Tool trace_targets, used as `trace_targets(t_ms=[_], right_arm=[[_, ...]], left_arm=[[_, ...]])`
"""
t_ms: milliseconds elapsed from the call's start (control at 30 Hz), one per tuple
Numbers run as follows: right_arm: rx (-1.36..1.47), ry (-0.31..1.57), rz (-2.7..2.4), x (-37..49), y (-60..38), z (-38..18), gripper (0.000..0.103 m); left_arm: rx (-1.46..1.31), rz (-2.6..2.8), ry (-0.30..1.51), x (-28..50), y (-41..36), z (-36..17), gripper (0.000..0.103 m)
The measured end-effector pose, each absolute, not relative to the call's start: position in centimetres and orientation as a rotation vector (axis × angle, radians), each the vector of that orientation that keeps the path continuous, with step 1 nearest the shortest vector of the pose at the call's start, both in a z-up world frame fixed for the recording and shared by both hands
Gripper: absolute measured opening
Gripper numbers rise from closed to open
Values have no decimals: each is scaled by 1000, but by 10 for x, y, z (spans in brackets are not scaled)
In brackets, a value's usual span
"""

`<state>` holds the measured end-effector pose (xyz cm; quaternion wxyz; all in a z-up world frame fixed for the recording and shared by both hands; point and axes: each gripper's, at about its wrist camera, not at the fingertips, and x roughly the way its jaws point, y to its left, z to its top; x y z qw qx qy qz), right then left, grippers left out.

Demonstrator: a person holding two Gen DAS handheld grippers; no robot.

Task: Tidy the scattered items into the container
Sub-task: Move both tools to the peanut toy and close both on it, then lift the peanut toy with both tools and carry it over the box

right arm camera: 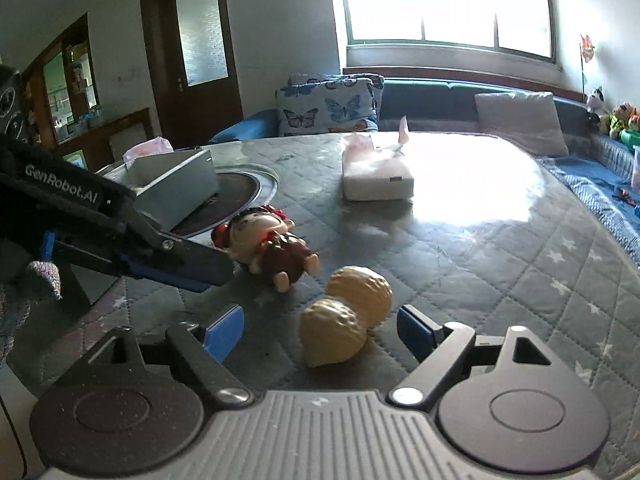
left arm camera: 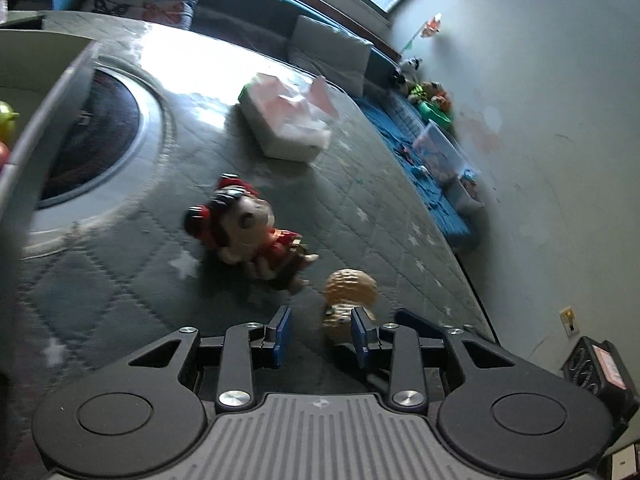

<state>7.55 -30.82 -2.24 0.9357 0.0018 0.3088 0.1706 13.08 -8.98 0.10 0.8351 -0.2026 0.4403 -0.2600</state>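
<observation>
right gripper (right arm camera: 320, 330): fingers wide, nothing held, low over the surface (right arm camera: 480, 248)
walnut toy (right arm camera: 346, 316): two tan ridged lobes joined, lying on the quilted cover between the right fingers, slightly ahead; no contact visible
handling: looks like hard, light plastic; rounded and ridged, could roll or squirt out; judged best grip across the near lobe or at the waist between lobes
left gripper (left arm camera: 320, 336): fingers moderately apart, empty; walnut toy (left arm camera: 348, 300) just beside its right finger (left arm camera: 362, 334), outside the gap
doll (right arm camera: 272, 246): red-dressed figure on its side, just behind the walnut toy, near the left gripper's tip
container (right arm camera: 176, 184): grey box, far left, well apart from the walnut toy
tissue pack (right arm camera: 376, 176): mid surface, not in the way
step: right closing on walnut likely next
</observation>
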Motion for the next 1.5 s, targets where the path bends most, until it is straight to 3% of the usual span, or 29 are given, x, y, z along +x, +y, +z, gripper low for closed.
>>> trace_targets(t_ms=[300,933,1300,1500], right_arm=[[36,644,368,90,-316,-36,83],[77,650,413,100,-322,-46,62],[53,648,399,95,-317,-46,59],[55,646,395,93,-315,-43,55]], left_arm=[[-403,-575,980,149,-125,-8,35],[-373,-563,1010,165,-150,-17,34],[-378,-534,1014,164,-148,-22,33],[-379,-546,984,154,-141,-14,27]])
